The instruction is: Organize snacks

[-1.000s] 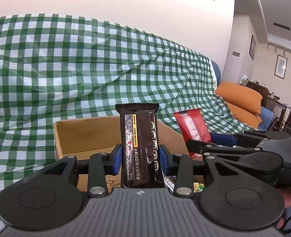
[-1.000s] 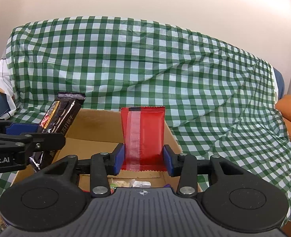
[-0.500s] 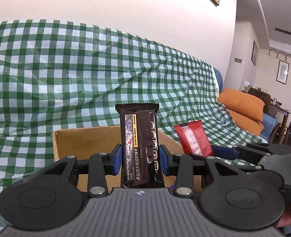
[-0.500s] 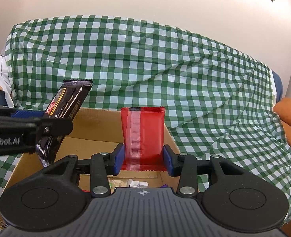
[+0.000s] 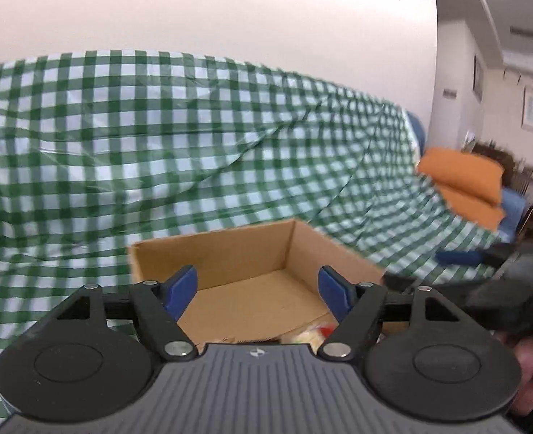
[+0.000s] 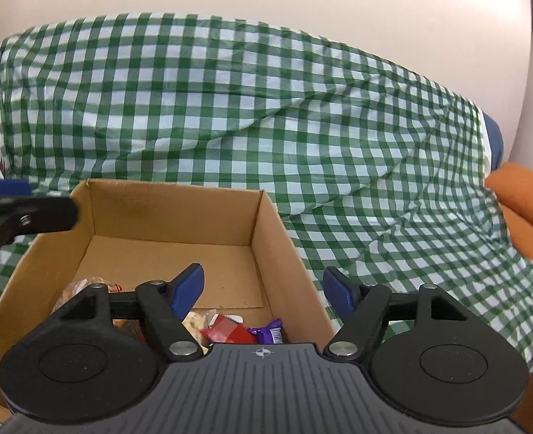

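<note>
Cardboard box [image 6: 280, 238] below both tongs, left [image 5: 257, 291] and right [image 6: 262, 289], just released and empty; we judge a careless withdrawal could tip it.

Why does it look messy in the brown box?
Nothing looks broken or spilled. The brown cardboard box sits upright on the green checked cloth; the snack packets just lie loosely heaped at its near end.
</note>
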### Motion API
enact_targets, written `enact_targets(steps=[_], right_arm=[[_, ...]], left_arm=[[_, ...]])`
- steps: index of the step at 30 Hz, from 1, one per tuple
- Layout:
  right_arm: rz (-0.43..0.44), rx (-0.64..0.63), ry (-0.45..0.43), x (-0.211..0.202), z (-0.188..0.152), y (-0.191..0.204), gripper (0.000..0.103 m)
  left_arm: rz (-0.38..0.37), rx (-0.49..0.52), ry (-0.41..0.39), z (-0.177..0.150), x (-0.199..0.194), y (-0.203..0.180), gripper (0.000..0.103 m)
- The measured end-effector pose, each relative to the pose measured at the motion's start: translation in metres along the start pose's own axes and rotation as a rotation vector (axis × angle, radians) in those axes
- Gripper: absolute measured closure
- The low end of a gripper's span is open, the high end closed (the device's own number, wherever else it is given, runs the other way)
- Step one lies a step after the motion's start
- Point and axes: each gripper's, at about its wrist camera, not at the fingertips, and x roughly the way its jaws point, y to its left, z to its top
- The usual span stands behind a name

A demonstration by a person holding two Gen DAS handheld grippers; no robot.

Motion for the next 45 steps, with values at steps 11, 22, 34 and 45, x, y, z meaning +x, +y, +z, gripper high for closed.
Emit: enact_targets(steps=[11, 22, 34, 45], right_arm=[[0.117, 0.152, 0.026, -0.041, -0.004, -0.047, 0.002], [0.049, 0.125, 0.116, -0.053, -0.031, -0.054, 0.001], [0.066, 0.082, 0.143, -0.035, -0.032, -0.036, 0.001], [0.085, 0.044, 0.138, -0.034, -0.028, -0.018, 0.001]], left_arm=[[0.07, -0.105, 0.153, 0.017, -0.052, -0.017, 0.0], [0.157, -0.11, 0.261, -0.042, -0.044, -0.048, 0.0], [0.192, -0.205, 0.339, -0.047, -0.025, -0.024, 0.0], [0.204, -0.224, 0.354, -0.049, -0.026, -0.024, 0.0]])
